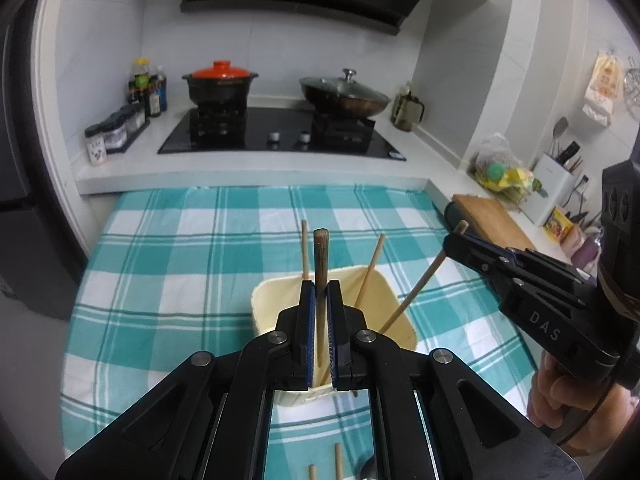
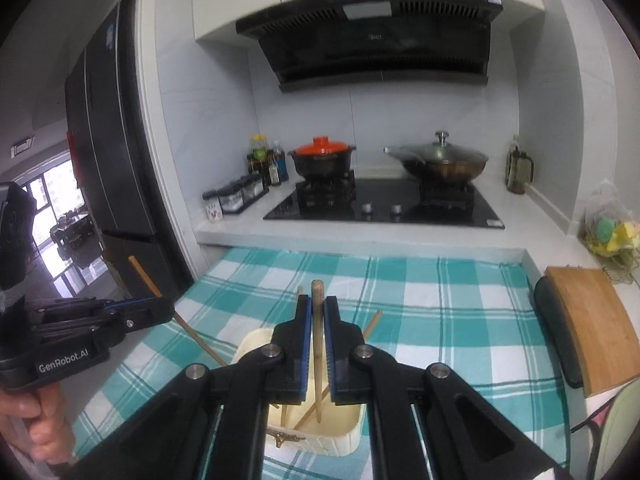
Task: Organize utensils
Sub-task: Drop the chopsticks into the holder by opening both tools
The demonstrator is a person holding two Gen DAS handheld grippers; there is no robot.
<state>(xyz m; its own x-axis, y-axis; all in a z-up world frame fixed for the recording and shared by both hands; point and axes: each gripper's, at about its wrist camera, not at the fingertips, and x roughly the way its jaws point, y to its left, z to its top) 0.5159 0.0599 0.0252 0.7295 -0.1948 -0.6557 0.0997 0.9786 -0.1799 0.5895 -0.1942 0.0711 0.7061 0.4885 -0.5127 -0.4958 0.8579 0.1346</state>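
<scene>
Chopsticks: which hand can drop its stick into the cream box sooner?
Probably right: the right gripper's chopstick tip hangs inside the cream box; the left gripper's chopstick ends at its rim.

My left gripper (image 1: pixel 321 292): matte black linkage arms joined by round silver pivot pins, with blue ribbed pads lining its two fingers. My right gripper (image 2: pixel 317 308) has the same build. Seen side-on, the right gripper's body carries pale "DAS" lettering and small screws; the left's reads "GenRobot.AI". A thin black cable curves beneath the right hand (image 1: pixel 560 396).
</scene>
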